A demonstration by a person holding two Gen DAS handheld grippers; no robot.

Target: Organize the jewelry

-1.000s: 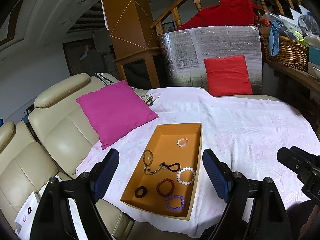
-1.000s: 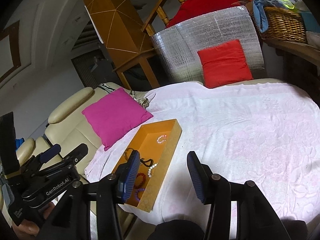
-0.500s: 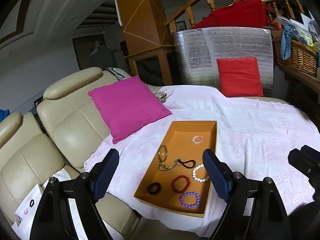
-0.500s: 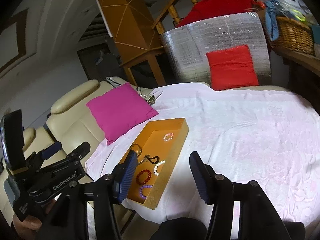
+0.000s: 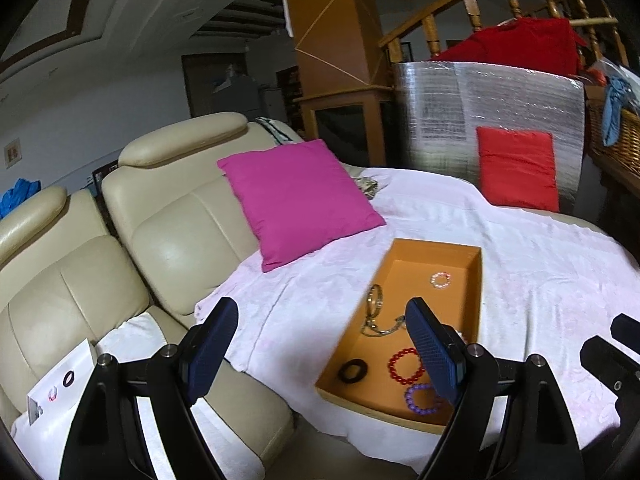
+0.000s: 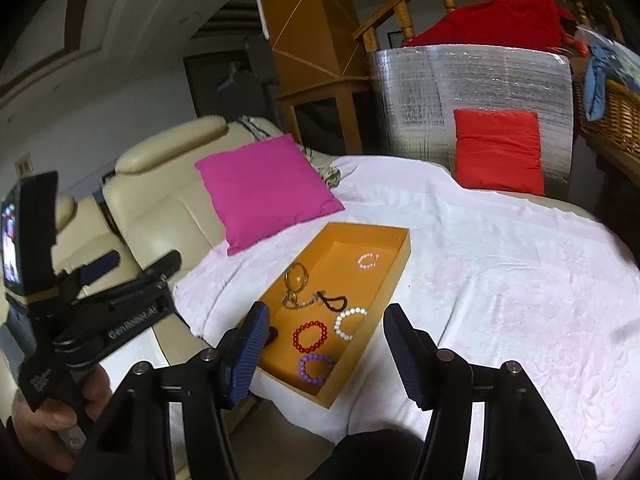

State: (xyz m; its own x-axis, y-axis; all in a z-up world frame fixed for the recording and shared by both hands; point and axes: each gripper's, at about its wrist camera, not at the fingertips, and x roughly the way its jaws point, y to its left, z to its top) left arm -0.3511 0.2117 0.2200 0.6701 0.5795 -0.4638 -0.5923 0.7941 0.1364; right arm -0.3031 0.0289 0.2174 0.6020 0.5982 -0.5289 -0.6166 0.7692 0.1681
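A pale pink blanket (image 6: 500, 280) covers a wide cushioned seat beside a cream leather sofa (image 5: 120, 260), with a wooden stair rail (image 6: 404, 12) and a silver foil panel (image 6: 472, 92) behind. Two cushions rest here — one magenta cushion (image 6: 260, 188), one red cushion (image 6: 500, 156). One orange tray (image 6: 394, 276) sits on the blanket near its front edge, holding four bead bracelets: a pink bracelet (image 6: 369, 260), a white bracelet (image 6: 350, 323), a red bracelet (image 6: 309, 337) and a purple bracelet (image 6: 316, 368). Also inside are a gold chain piece (image 6: 296, 280), a black loop (image 6: 334, 304) and what seems a black ring (image 5: 353, 370). The left tool (image 5: 320, 354) and the right tool (image 6: 324, 358) hover above the tray's near end, both spread wide and gripping nothing.
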